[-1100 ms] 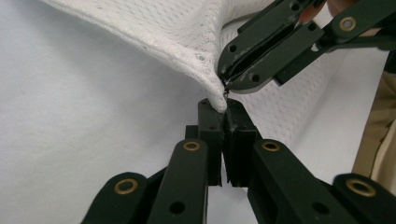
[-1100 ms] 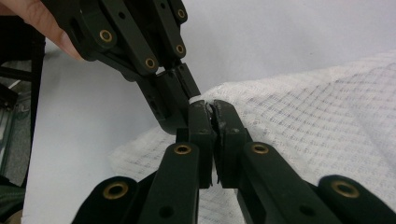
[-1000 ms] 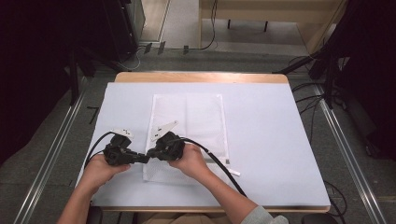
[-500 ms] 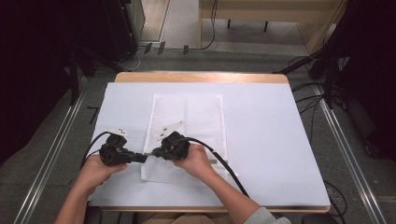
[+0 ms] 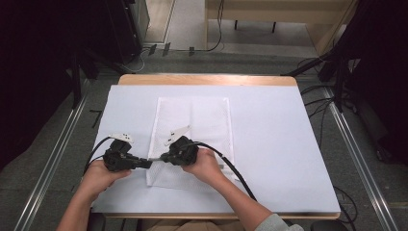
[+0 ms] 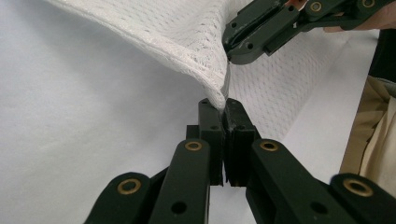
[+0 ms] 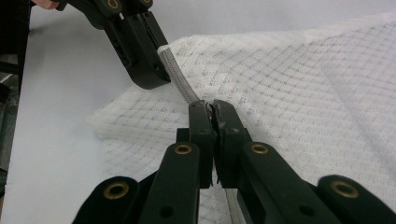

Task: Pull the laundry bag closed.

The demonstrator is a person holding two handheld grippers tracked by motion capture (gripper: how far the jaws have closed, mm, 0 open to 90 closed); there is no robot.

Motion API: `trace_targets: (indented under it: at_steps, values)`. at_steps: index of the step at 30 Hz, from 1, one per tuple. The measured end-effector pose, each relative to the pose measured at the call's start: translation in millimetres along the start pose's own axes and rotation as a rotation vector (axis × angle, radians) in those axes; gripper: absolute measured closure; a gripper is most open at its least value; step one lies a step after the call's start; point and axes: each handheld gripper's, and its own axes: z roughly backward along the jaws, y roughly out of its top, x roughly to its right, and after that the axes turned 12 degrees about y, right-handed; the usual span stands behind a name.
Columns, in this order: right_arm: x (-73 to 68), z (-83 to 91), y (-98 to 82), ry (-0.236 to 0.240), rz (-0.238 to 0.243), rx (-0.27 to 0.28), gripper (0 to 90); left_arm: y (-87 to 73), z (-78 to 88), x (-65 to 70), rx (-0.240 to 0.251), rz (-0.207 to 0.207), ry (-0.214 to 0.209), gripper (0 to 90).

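A white mesh bag [image 5: 202,120] lies flat on the table, with its near left corner lifted off the surface. My left gripper [image 5: 147,164] is shut on that corner, and in the left gripper view its jaws [image 6: 224,105] pinch the hemmed tip of the mesh [image 6: 187,37]. My right gripper [image 5: 163,158] meets it tip to tip from the right. In the right gripper view its jaws [image 7: 210,106] are shut on the grey zipper strip [image 7: 180,84] along the bag's edge. The left gripper [image 7: 144,70] holds the same strip just beyond.
A white sheet [image 5: 288,144] covers the wooden table [image 5: 207,79]. Each gripper trails a black cable [image 5: 231,166] toward the near edge. Dark equipment and floor rails [image 5: 53,159] flank the table. There is free room to the right of the bag.
The right hand has edged slightly to the right along the bag's edge. The left gripper has kept its place, and both stay shut on the bag.
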Motion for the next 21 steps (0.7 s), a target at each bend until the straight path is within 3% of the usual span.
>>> trace_targets:
  at_steps: [21]
  values:
    - [3.8,7.5,-8.0,-0.010,-0.004,-0.018,88.6,-0.4,1.5,4.1,0.011,-0.017,0.013,88.3]
